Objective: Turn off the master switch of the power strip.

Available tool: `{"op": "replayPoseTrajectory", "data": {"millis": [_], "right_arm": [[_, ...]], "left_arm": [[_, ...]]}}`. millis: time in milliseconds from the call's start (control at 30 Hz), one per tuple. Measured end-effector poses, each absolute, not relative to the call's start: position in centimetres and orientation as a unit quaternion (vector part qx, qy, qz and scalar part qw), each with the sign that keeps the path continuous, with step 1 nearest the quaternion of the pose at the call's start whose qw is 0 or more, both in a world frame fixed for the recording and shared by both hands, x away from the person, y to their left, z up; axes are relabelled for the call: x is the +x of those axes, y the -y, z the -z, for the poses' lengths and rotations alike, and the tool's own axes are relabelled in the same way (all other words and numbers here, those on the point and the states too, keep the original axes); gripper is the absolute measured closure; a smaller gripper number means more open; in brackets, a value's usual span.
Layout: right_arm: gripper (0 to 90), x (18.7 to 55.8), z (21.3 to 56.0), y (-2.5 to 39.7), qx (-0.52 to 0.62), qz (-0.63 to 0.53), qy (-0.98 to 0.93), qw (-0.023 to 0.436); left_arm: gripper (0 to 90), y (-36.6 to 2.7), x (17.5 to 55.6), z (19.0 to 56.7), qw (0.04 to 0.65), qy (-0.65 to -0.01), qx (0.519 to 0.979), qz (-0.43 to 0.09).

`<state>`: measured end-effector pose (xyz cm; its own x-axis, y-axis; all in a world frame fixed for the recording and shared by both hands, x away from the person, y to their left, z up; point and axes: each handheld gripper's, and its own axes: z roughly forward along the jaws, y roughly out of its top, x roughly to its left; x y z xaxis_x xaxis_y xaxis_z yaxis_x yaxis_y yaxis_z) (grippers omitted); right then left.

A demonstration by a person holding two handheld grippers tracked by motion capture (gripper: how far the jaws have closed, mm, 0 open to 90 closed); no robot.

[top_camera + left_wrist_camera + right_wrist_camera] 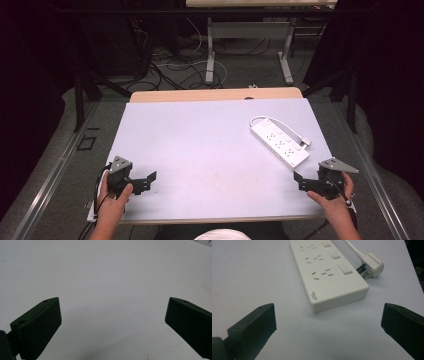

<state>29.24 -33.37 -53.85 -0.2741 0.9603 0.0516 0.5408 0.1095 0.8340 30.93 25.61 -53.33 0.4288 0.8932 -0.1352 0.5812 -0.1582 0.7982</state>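
High view: a white power strip (279, 143) lies flat at the right side of the white bench (200, 150), its plug (305, 142) beside it, near the right tongs (299, 181), while both right and left tongs (148, 181) hover wide open, gripping nothing, at the bench's near corners.

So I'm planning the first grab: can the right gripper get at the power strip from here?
Probably yes: the right gripper is open, the power strip lies just ahead, and only bare table lies between.
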Motion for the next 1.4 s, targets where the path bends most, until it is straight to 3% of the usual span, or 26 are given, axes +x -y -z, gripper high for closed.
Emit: {"op": "replayPoseTrajectory", "data": {"millis": [1400], "right_arm": [[6.2, 29.4, 54.1, 32.3, 0.506, -0.375, -0.722, 0.288]], "left_arm": [[1.4, -24.7, 30.7, 53.3, 0.419, -0.494, 0.74, -0.182]]}}
